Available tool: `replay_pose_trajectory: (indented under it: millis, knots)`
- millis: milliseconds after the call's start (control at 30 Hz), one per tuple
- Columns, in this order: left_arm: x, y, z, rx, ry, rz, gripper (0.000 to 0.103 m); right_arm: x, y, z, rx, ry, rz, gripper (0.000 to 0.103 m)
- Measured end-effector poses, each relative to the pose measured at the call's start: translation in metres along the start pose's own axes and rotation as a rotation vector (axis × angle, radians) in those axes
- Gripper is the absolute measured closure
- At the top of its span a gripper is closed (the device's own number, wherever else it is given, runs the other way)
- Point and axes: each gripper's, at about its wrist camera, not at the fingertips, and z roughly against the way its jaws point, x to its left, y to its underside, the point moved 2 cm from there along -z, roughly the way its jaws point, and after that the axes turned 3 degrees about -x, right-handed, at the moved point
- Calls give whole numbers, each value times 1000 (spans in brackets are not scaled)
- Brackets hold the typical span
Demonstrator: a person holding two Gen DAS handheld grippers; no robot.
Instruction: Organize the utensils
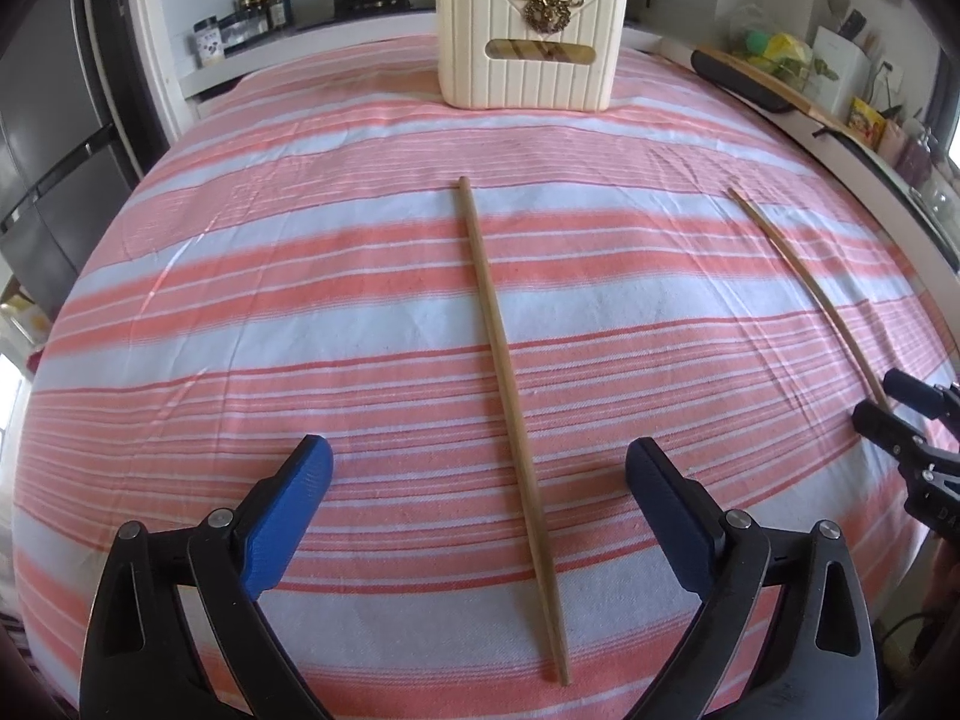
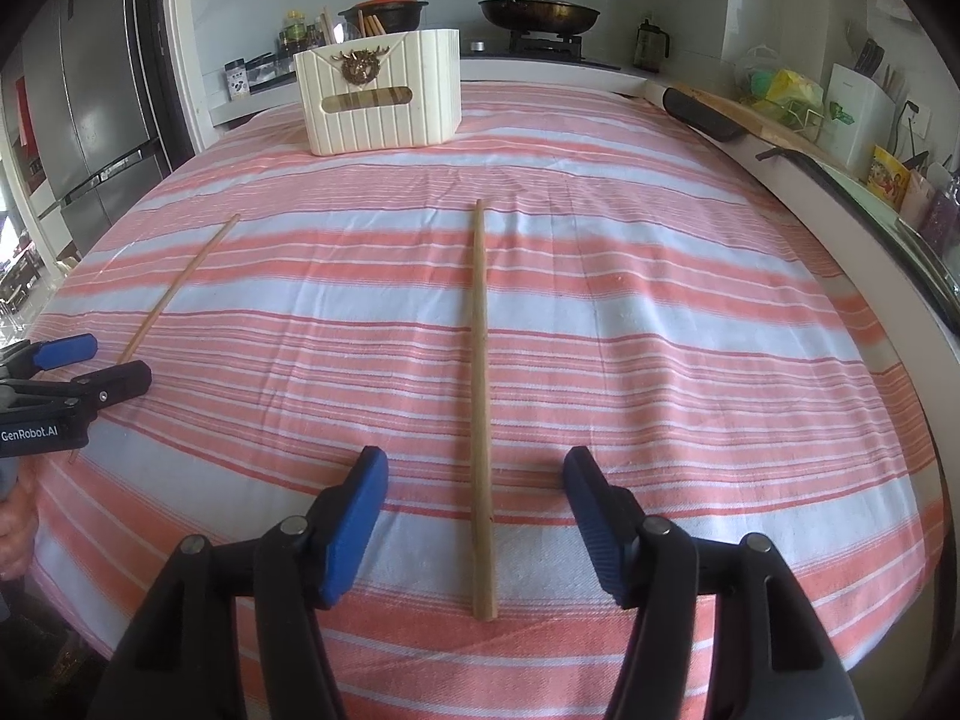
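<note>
Two wooden chopsticks lie apart on the pink-and-white striped cloth (image 1: 300,276). One chopstick (image 1: 510,396) runs lengthwise between the fingers of my left gripper (image 1: 479,456), which stands wide open and does not touch it. The other chopstick (image 2: 480,396) lies the same way between the fingers of my right gripper (image 2: 477,459), also open and clear of it. Each view catches the other pair at its edge: the right gripper (image 1: 888,402) by its chopstick (image 1: 804,288), the left gripper (image 2: 102,363) by its chopstick (image 2: 174,291). A cream ribbed utensil holder (image 1: 528,60) (image 2: 384,102) stands at the far side with chopsticks in it.
Behind the table a stove carries a black pot (image 2: 384,9) and a frying pan (image 2: 540,12). A grey fridge (image 2: 102,108) stands on the left. The counter along the right edge holds a dark board (image 2: 702,114), a knife block (image 2: 858,108) and packets. A hand (image 2: 15,516) shows at the left.
</note>
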Motion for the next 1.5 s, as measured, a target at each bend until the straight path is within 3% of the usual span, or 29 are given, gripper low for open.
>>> replay_pose_trajectory:
  millis: [200,433,800,1000,1100,1133,1200,1233,1267,1300,1333,1500]
  knots:
    - [14,-9,4,10,52,31,5,-2,-3,-1,44,-25,-10,40]
    - [23,-37,3,26,72,-26,5,-30,-25,4,85,-138,-145,40]
    - [15,-69,-35,127,115,-57,8,-16,-71,-39,225,-136,77,40]
    - [8,-84,-58,158,90,-50,21,-6,-92,-73,250,-112,117,40]
    - [2,-95,-67,158,70,-53,32,-3,-110,-91,241,-106,109,41]
    - [0,-100,-70,155,65,-53,40,-4,-117,-98,234,-100,107,41]
    - [-4,-106,-73,149,56,-59,58,-4,-129,-107,215,-76,100,54]
    - [-4,-107,-73,144,47,-64,75,-4,-134,-111,208,-67,106,60]
    - [-5,-109,-74,139,40,-67,91,-5,-138,-113,203,-58,104,74]
    - [-4,-111,-75,136,41,-62,96,-6,-140,-114,199,-53,99,90]
    - [-3,-111,-75,134,45,-49,97,-7,-142,-115,200,-63,88,96]
    - [7,-117,-41,46,50,-13,98,-13,-150,-97,129,-124,13,97]
